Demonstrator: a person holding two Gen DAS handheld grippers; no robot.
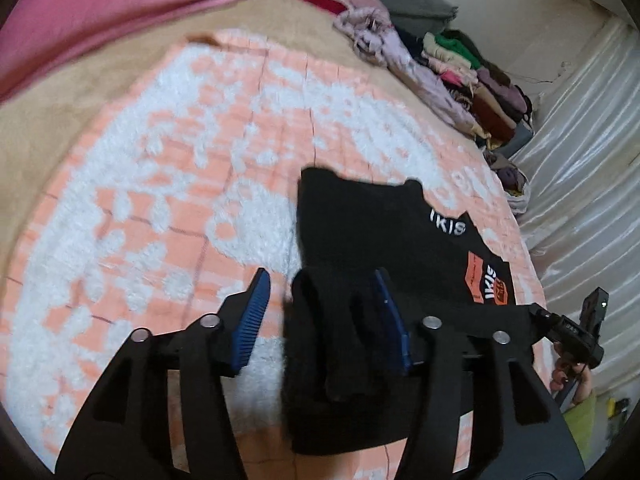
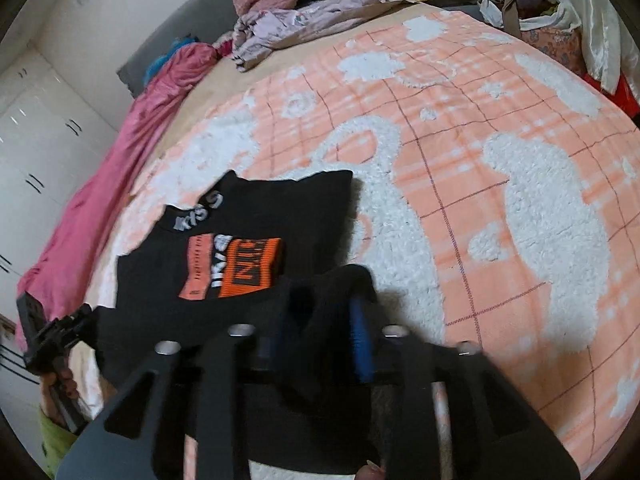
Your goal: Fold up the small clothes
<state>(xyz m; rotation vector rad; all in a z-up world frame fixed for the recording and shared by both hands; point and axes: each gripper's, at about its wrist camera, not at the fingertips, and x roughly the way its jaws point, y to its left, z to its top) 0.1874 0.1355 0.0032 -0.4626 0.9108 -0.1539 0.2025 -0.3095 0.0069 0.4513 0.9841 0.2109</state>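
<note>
- A blanket (image 1: 168,184) (image 2: 500,184), peach with white fleece patches, is spread over most of the bed.
- A pink cover (image 1: 100,12) (image 2: 112,168) is bunched along the far-left edge in the left view and down the left side in the right view.
- A pile (image 1: 452,68) (image 2: 320,12) of mixed clothes is heaped along the far edge of the bed, by a pale curtain (image 1: 592,152).
- A black top (image 1: 384,232) (image 2: 240,256) with white lettering and an orange patch is laid on the blanket; its far part is flat, while its near hem is lifted and bunched at both grippers.
- The left gripper (image 1: 324,312) is seen with its blue pads apart; black cloth is draped against the right pad only, so the jaws are parted, not clamped.
- The right gripper (image 2: 320,336) is seen with blue pads close together and a fold of the top pinched between them.
- Motion blur is present in both views.
</note>
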